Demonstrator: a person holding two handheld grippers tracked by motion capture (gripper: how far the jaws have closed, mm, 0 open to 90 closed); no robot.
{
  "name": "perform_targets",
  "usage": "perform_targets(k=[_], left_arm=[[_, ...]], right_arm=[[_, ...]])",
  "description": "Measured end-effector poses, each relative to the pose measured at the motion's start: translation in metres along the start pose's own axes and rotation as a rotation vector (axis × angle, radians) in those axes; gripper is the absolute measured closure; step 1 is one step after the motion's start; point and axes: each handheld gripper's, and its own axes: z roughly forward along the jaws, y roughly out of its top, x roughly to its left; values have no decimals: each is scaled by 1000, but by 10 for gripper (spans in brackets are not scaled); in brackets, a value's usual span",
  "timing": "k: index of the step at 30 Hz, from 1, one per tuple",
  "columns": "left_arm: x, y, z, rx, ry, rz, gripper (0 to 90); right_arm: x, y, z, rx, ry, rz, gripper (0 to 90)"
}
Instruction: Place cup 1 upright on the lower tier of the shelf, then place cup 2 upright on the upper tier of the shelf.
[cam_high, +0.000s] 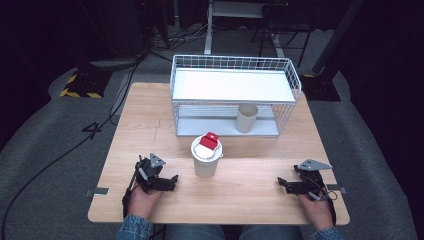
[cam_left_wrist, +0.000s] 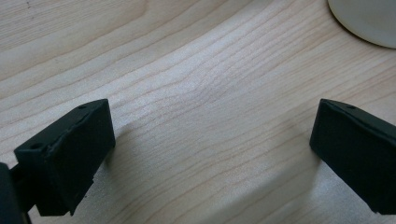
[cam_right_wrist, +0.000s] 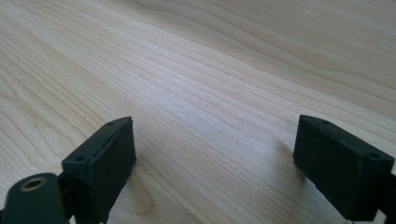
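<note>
Both grippers parked low, jaws apart, nothing gripped.
Left gripper (cam_high: 172, 178) and right gripper (cam_high: 281, 184) flank the cup (cam_high: 206, 159), pointing inward.

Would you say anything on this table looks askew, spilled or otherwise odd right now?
One thing: a red piece lies tilted on the lid of the white cup in the middle of the table, overhanging its far rim. Nothing is spilled. The beige cup stands upright in the wire rack.
</note>
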Motion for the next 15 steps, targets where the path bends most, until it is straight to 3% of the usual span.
perform_targets(k=[6,15], left_arm=[[0,1,-3,1,-14,-15,42],[-5,6,-18,-50,-36,9,39]], right_arm=[[1,0,1,-2,-3,7,126],[1,1,1,2,-8,9,119]])
